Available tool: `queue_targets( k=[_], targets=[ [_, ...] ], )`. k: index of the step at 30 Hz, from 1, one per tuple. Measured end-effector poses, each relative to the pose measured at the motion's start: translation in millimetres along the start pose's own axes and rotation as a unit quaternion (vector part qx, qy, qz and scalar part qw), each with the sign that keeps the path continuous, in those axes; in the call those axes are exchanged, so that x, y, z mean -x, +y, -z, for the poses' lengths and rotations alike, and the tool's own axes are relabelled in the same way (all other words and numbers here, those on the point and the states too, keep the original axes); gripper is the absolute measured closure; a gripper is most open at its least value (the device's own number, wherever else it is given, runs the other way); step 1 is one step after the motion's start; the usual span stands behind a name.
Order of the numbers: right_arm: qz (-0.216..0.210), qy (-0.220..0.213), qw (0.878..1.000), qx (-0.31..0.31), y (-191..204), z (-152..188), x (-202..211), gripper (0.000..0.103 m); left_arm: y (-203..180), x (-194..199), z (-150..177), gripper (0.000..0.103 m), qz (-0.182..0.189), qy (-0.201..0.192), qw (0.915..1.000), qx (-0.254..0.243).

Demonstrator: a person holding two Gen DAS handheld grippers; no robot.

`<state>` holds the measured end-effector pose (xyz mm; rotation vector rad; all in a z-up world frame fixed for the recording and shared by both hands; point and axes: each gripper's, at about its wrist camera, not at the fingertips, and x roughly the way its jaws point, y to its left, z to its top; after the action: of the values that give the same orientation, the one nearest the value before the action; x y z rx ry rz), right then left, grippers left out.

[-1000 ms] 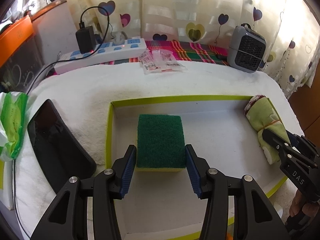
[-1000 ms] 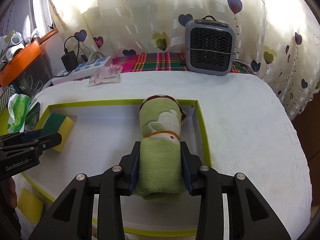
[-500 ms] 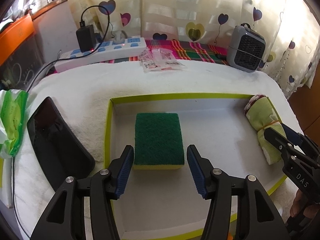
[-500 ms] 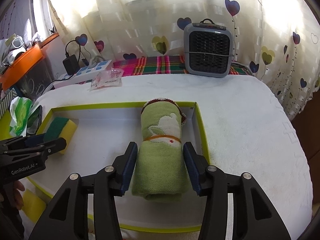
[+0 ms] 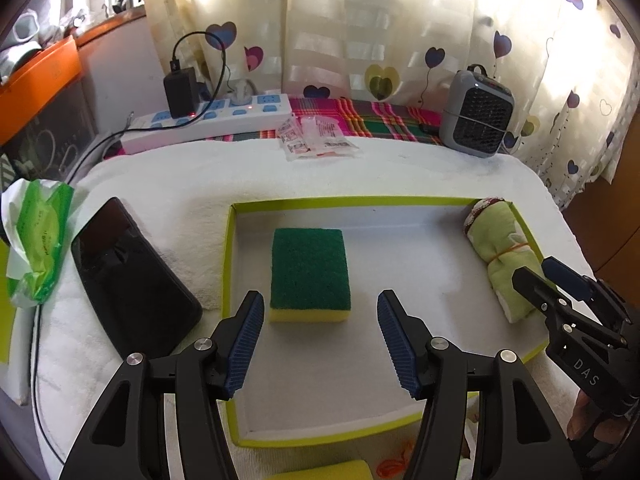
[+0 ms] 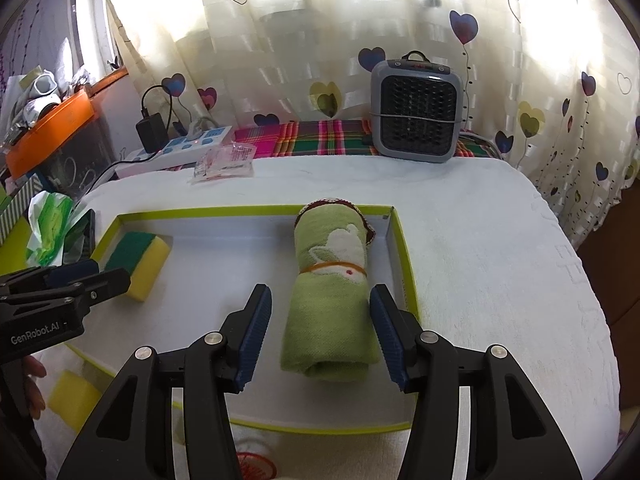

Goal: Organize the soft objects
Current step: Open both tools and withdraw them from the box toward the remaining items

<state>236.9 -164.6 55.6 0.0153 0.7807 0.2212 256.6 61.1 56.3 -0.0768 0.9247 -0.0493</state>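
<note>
A green-topped yellow sponge (image 5: 308, 274) lies flat in the left part of a shallow white tray with a lime-green rim (image 5: 360, 201). My left gripper (image 5: 320, 340) is open, just behind the sponge and not touching it. A rolled green towel (image 6: 334, 292) bound by an orange band lies in the tray's right end (image 6: 404, 256). My right gripper (image 6: 320, 336) is open, its fingers either side of the towel's near end with gaps showing. The sponge also shows in the right wrist view (image 6: 138, 260), the towel in the left wrist view (image 5: 502, 256).
A black phone (image 5: 128, 280) and a green tissue pack (image 5: 36, 240) lie left of the tray. A second yellow sponge (image 6: 72, 400) sits at the near left. A power strip (image 5: 208, 120), sachets (image 5: 316, 138) and a grey heater (image 6: 418, 120) stand at the back.
Both grippers have opened and drawn back. The left one has let go of the sponge, the right one has let go of the towel; both objects now rest in the tray.
</note>
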Motion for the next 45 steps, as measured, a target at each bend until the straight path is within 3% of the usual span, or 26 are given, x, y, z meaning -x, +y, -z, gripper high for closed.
queue_targets(
  k=[26,45],
  targets=[
    [-0.034,-0.014,0.999,-0.01,4,36,50,0.05,-3,60,58,0.044,-0.002,-0.029,0.9995,0.013],
    [-0.04,-0.006,0.999,-0.023,-1,68,66,0.05,-4,78,99,0.044,-0.008,-0.039,0.999,0.021]
  ],
)
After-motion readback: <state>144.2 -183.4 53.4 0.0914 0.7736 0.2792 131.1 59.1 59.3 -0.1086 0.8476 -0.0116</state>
